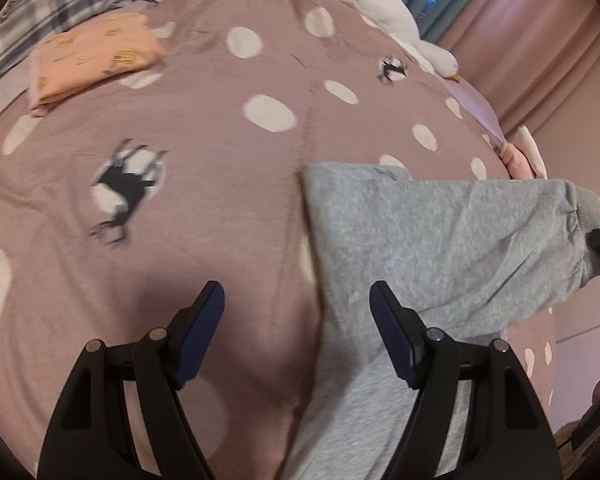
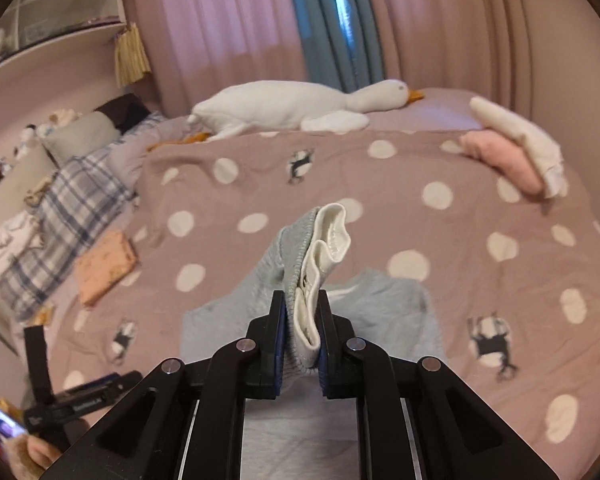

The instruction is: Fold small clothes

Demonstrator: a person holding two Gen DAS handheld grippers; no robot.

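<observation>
Mid-fold: the right gripper (image 2: 302,320) pinches the grey sweatshirt's cuff (image 2: 320,248), lifted over the duvet (image 2: 480,208).
The left gripper (image 1: 298,312) hangs spread, apparently empty; next, carry the sleeve across the body.

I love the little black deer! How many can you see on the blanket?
3 in the right wrist view: one near the goose, one lower left, one lower right. The gray garment may hide more.

Pinched between the right gripper's (image 2: 302,332) matt black plastic jaws, the grey sweatshirt (image 2: 384,304) looks like soft marled knit with a ribbed hem and cream lining. Beneath it, the spotted duvet cover (image 2: 480,200) is smooth matt cotton; the plush goose (image 2: 296,110) beyond looks fleecy.
</observation>
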